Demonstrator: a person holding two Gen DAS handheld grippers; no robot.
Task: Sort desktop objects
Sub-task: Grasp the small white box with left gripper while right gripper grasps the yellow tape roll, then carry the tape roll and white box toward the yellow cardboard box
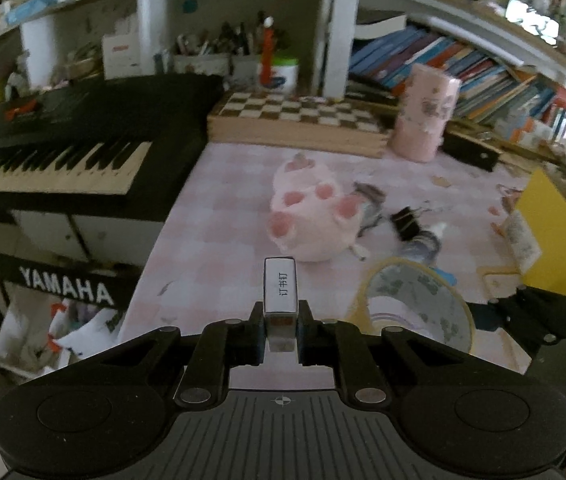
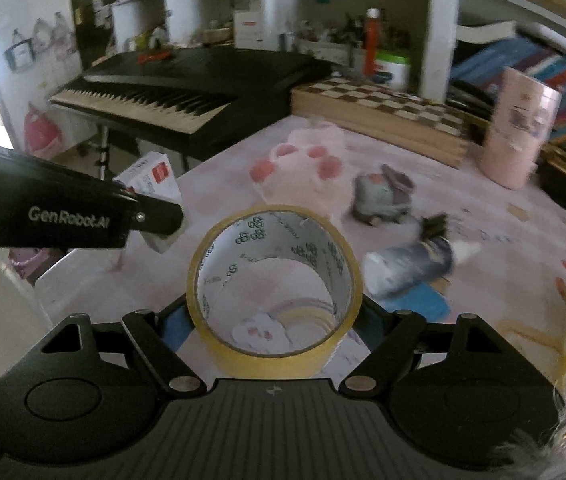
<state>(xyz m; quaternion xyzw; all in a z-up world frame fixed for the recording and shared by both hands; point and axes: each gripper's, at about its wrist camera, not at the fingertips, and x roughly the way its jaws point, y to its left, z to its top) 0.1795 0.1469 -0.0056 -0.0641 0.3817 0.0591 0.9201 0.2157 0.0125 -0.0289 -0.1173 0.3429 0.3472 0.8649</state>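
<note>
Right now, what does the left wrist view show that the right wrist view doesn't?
Left only: the left gripper shut on the staple box, seen end-on, and the yellow box at right.
Right only: the right gripper around the tape roll, and the staple box's broad face.
Both: plush paw, pink cup, chessboard, keyboard.

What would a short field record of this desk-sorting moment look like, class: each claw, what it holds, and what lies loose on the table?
left claw: shut on small staple box
right claw: jaws wide, closed around tape roll
loose on table: pink plush toy, binder clip, small bottle lying on its side
table back edge: chessboard, pink cylinder
left of table: keyboard
</note>
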